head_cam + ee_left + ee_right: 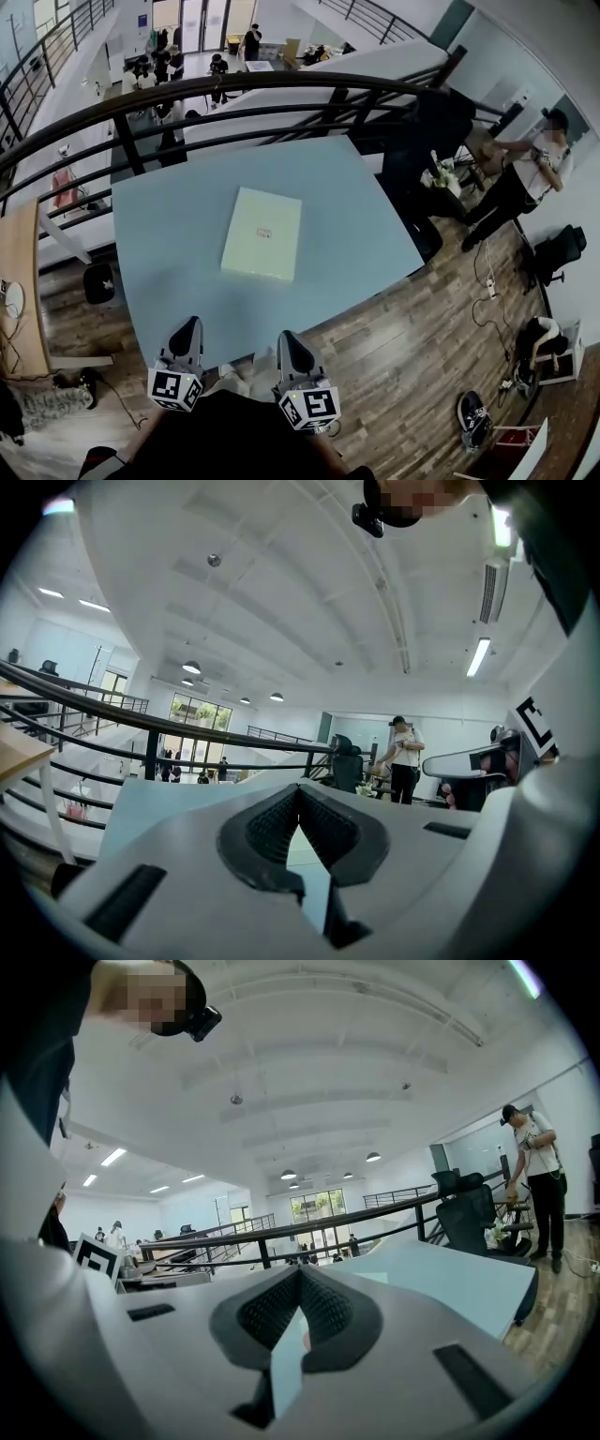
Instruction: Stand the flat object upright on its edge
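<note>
While both tools hang at the bottom centre of the head view, the left gripper (187, 325) and the right gripper (291, 339) each have their 2 jaws pressed together on nothing. The pale flat object (262, 233) lies flat mid-frame on the blue table (169, 216), well apart from both.
</note>
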Available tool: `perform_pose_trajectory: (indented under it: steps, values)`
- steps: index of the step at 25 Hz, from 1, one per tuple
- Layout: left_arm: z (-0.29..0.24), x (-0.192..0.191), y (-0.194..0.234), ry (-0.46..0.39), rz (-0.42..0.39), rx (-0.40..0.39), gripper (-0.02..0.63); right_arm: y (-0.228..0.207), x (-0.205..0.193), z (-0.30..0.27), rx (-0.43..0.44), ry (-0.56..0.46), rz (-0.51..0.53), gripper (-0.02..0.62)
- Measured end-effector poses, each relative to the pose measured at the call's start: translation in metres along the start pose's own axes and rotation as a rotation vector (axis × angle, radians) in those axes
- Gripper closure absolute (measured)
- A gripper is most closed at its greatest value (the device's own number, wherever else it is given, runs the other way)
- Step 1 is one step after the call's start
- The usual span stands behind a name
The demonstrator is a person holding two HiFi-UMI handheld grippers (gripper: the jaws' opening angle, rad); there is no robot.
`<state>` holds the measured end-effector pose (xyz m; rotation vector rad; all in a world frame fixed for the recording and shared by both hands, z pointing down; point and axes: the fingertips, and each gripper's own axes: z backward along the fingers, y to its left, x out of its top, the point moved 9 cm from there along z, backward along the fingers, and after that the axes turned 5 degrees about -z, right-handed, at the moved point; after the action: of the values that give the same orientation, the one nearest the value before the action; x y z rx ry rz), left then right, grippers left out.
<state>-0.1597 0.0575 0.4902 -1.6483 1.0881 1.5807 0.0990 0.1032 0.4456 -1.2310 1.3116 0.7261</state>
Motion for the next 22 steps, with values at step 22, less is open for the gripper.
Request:
perform_pose_trajectory:
  steps: [22]
  values:
    - [-0.104,-0.032,0.032,0.105,-0.03,0.011,0.601,-0.099,-0.024,-0.096,-0.008,0.152,0.001,0.597]
